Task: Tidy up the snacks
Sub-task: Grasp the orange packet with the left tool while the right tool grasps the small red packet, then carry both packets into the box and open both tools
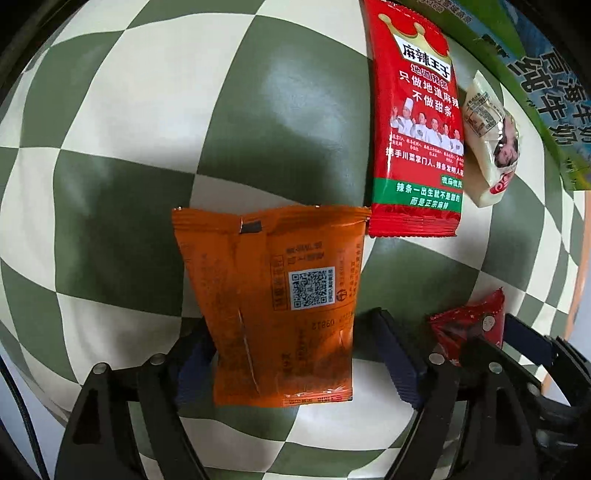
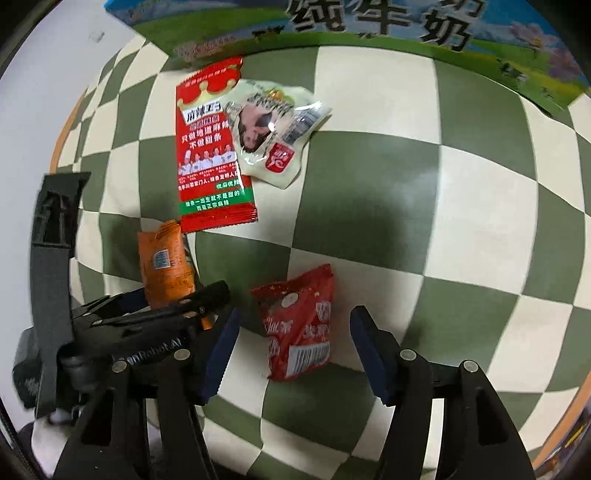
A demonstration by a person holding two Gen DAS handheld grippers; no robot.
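Note:
An orange snack packet lies between the fingers of my left gripper, which is open around it; it also shows in the right wrist view. A small dark red packet lies between the open fingers of my right gripper; it also shows in the left wrist view. A long red spicy-strip packet and a pale cream packet lie side by side further off.
Everything lies on a green and cream checkered cloth. A milk carton box with green and blue print stands along the far edge. The left gripper body is to the left of my right gripper.

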